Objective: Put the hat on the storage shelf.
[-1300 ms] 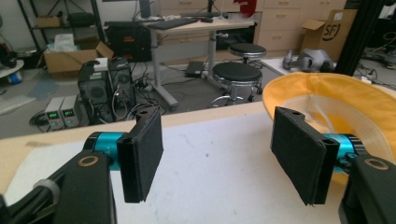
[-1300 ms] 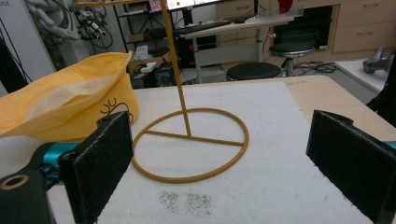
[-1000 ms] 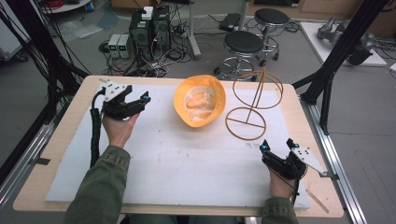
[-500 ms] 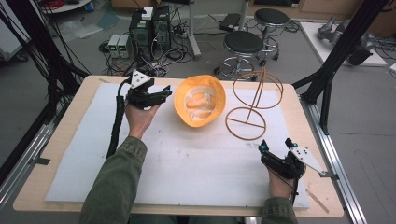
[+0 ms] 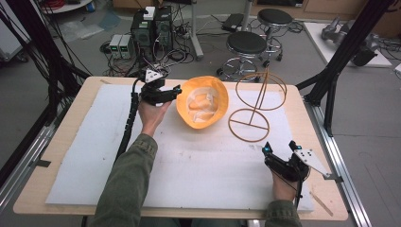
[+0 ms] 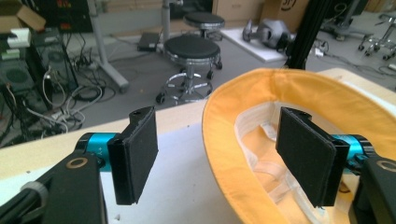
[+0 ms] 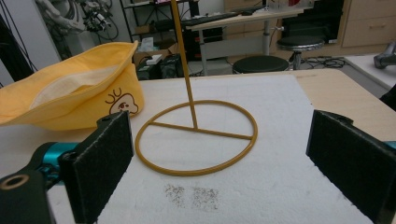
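Step (judged): left gripper (image 5: 176, 91) looks set to grab the yellow hat (image 5: 203, 101) by its brim; the wire hat stand (image 5: 255, 101) beside it suggests the hat goes on that.
How to do it well: seat brim deep betw. the pads before closing — thin soft fabric, a shallow bite likely slips. Close square on the rim edge, lift slow so the hat doesn't fold.
Left gripper: jaws wide apart, straddling the brim — one pad outside, the other (image 6: 306, 156) inside the crown; contact w/ cloth can't be told, nothing held.
Right gripper (image 5: 280, 150): lower right of high view, jaws spread wide, holding nothing, well apart from stand.
Hat: upper centre of high view, lying crown-down, lining up, on the white mat (image 5: 198, 165).
Stand: just right of hat, base ring flat on mat.
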Action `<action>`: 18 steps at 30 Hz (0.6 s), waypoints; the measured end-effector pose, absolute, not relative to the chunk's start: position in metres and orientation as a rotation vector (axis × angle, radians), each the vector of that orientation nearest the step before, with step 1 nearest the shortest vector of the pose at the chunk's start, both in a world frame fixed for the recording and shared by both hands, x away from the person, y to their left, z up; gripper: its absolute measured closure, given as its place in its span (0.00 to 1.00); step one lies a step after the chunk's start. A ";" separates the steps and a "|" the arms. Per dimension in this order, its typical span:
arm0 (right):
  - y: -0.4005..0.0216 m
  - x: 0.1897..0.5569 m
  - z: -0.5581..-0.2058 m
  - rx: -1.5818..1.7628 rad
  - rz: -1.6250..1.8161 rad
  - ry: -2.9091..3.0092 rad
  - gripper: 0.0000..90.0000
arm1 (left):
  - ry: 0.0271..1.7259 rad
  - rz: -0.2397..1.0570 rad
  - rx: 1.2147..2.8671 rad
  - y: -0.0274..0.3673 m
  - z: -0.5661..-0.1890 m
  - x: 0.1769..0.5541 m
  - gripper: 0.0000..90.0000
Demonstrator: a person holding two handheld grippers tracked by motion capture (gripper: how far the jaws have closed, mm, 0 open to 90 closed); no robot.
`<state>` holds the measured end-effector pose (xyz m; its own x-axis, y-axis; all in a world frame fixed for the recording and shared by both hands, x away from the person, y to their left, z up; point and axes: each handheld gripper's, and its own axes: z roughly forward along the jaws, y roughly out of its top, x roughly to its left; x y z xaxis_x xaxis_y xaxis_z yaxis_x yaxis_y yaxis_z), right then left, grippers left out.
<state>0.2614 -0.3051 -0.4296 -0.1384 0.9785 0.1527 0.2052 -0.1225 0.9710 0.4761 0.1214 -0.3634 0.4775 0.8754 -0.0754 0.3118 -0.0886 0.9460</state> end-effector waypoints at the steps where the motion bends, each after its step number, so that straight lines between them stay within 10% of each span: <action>1: -0.305 0.261 -0.430 1.385 1.330 1.402 0.07 | 1.052 0.649 1.649 0.120 -0.365 0.479 0.33; 18: -0.306 0.263 -0.430 1.398 1.328 1.421 0.07 | 1.173 0.521 1.723 0.097 -0.390 0.513 0.35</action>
